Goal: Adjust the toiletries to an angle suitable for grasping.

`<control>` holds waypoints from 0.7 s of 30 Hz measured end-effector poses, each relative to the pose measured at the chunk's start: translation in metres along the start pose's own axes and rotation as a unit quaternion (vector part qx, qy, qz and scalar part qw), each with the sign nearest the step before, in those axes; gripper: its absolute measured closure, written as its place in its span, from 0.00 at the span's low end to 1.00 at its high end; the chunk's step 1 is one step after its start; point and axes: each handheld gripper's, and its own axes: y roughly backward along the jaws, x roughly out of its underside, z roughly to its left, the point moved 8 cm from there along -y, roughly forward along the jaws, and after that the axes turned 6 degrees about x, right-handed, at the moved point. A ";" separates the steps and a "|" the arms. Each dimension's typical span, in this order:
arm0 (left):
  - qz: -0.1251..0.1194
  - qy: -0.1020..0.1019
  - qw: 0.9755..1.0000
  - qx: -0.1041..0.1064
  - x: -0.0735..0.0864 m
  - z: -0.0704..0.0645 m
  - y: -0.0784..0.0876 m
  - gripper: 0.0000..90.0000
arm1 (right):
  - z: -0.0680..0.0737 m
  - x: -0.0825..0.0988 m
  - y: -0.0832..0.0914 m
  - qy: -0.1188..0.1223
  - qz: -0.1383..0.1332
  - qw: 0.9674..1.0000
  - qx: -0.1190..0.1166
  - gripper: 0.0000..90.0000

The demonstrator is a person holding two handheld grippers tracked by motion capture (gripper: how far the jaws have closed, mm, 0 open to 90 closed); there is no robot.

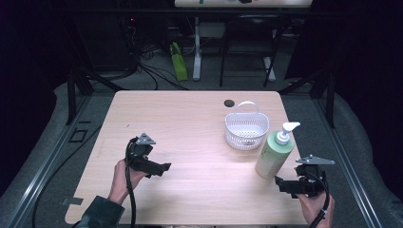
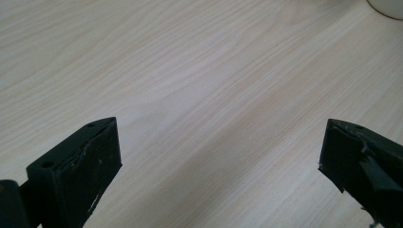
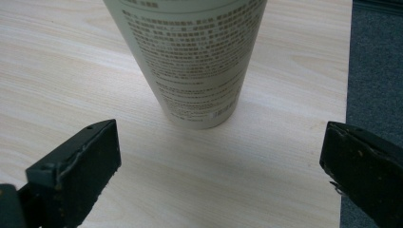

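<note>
A pale green pump bottle (image 1: 273, 155) with a white pump head stands upright near the table's right edge; its printed lower body (image 3: 195, 61) rises just ahead of my right gripper (image 3: 218, 166). That right gripper (image 1: 281, 183) is open, jaws wide apart and short of the bottle. A white perforated basket (image 1: 246, 128) with a handle sits behind the bottle. My left gripper (image 1: 161, 170) is held at the table's left front, open over bare wood (image 2: 218, 161), with nothing between its jaws.
The light wooden table (image 1: 190, 118) has a dark round hole (image 1: 229, 102) at its far edge. The table's right edge and grey floor (image 3: 375, 61) lie close beside the bottle. Cables and desk legs stand on the floor beyond the table.
</note>
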 end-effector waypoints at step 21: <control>0.012 -0.015 1.000 -0.002 0.000 -0.006 -0.005 0.00 | -0.001 -0.024 0.018 0.007 -0.072 0.997 -0.007 0.00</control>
